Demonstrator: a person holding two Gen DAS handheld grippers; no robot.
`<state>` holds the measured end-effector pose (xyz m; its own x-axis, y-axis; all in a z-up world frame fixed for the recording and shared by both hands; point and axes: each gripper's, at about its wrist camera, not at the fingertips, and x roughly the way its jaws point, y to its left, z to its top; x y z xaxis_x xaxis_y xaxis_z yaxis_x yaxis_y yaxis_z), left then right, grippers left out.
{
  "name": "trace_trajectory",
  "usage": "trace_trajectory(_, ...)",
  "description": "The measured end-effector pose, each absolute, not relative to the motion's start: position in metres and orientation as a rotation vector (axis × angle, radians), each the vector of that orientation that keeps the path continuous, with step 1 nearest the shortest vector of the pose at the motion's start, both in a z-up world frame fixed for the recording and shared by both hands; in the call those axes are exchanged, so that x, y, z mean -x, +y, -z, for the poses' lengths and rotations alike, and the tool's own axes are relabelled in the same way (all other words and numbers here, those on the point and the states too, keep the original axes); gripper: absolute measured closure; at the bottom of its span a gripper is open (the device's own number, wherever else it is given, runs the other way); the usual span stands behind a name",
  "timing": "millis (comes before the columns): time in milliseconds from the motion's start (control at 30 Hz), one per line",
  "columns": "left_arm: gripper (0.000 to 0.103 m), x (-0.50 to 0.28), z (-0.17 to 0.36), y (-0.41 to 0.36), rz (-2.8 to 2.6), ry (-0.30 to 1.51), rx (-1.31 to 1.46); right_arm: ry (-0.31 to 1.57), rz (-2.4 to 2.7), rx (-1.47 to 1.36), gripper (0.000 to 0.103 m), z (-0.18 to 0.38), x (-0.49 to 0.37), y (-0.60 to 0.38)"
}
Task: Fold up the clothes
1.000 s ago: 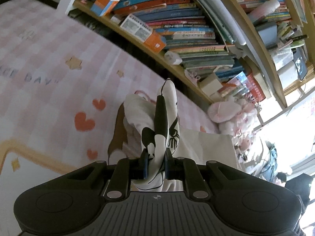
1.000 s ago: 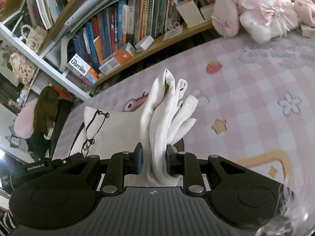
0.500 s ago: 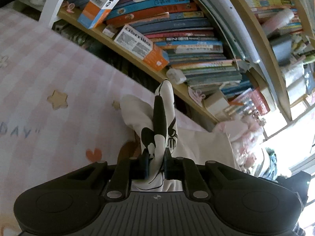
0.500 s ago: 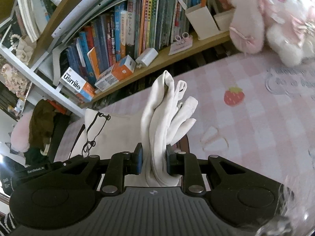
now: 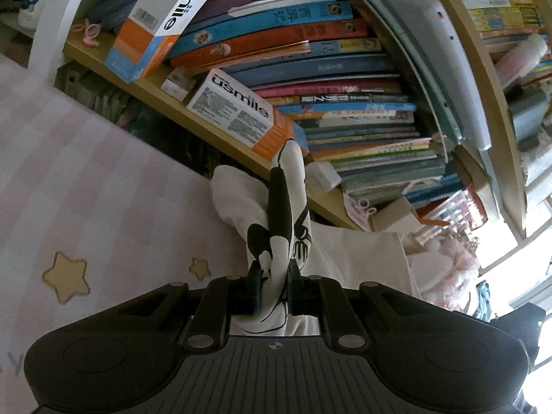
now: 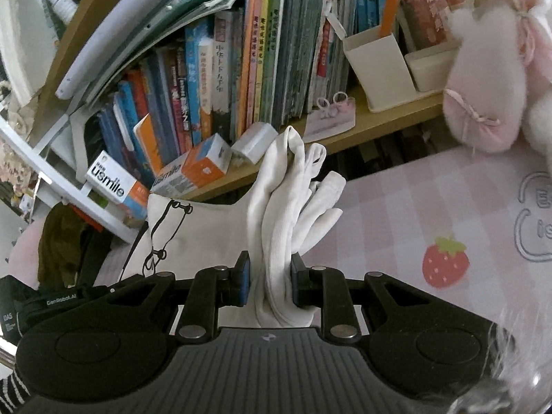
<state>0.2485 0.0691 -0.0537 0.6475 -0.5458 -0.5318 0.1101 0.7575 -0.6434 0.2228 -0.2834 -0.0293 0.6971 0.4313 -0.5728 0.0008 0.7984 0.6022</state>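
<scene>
On my left, the left gripper (image 5: pixel 272 288) has its jaws clamped narrow on a bunched fold of the white garment (image 5: pixel 358 255), the part with the black print, which stands up between them. The rest of the cloth hangs away toward the bookshelf (image 5: pixel 220 131) and drapes over the pink checked sheet (image 5: pixel 103 186) just in front of it. A gold star (image 5: pixel 65 276) on the sheet sits well to the left of the garment. Two usmile boxes (image 5: pixel 238 110) lie on the shelf board directly behind the raised fold.

On my right, the right gripper (image 6: pixel 269 284) grips a thicker, plain bundle of the same garment (image 6: pixel 279 214), jaws pressed against both sides. The printed panel stretches leftward from that bundle, below the bookshelf (image 6: pixel 372 127). A strawberry print (image 6: pixel 445 262) lies on the sheet to the right of the garment, and a pink plush toy (image 6: pixel 490 79) rests against the shelf farther right.
</scene>
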Motion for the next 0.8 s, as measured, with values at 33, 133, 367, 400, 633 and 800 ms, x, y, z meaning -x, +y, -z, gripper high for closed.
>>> trace_trajectory(33, 0.091, -0.251, 0.055, 0.069, 0.399, 0.786, 0.614, 0.773, -0.256, -0.621, 0.082, 0.032, -0.226, -0.284)
trace_trajectory(133, 0.091, -0.258, 0.060, 0.071, 0.397, 0.788, 0.634, 0.775, -0.254, -0.629, 0.082, 0.038, -0.234, -0.285)
trace_trajectory(367, 0.090, -0.265, 0.082, 0.078, 0.365, 0.833, 0.678, 0.814, -0.228, -0.695, 0.081, 0.064, -0.243, -0.295)
trace_trajectory(400, 0.088, -0.265, 0.085, 0.079, 0.360, 0.845, 0.685, 0.829, -0.218, -0.713, 0.079, 0.071, -0.244, -0.297)
trace_trajectory(633, 0.073, -0.261, 0.082, 0.077, 0.320, 0.868, 0.622, 0.843, -0.183, -0.777, 0.067, 0.084, -0.240, -0.300)
trace_trajectory(800, 0.061, -0.248, 0.065, 0.072, 0.274, 0.848, 0.542, 0.838, -0.137, -0.687, 0.041, 0.069, -0.230, -0.293)
